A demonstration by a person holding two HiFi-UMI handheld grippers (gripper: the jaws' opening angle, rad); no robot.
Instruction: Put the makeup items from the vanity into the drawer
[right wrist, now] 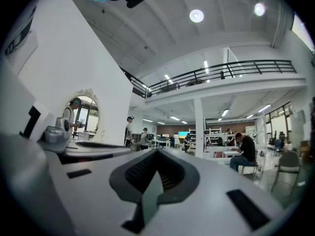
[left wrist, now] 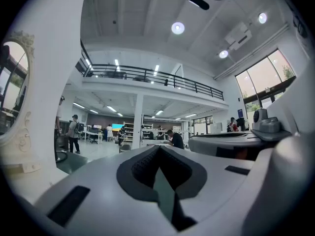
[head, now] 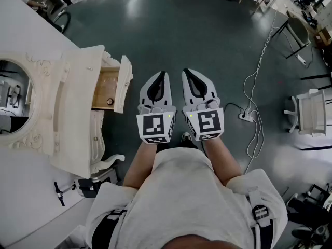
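At nine o'clock the vanity [head: 72,113] looks like matt, cream-painted carved wood; its drawer [head: 104,87] shows bare light wood inside. The dark floor [head: 207,30] is smooth and glossy. The left gripper [head: 162,74] and right gripper [head: 189,71] are smooth grey plastic with ribbed black pads [left wrist: 141,165].

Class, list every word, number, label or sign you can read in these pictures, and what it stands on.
No text is readable.
Marker cubes on left gripper and right gripper: square black-and-white patterns, no letters.
Vanity, open drawer: no print visible.
Far lit screen: too small to read.
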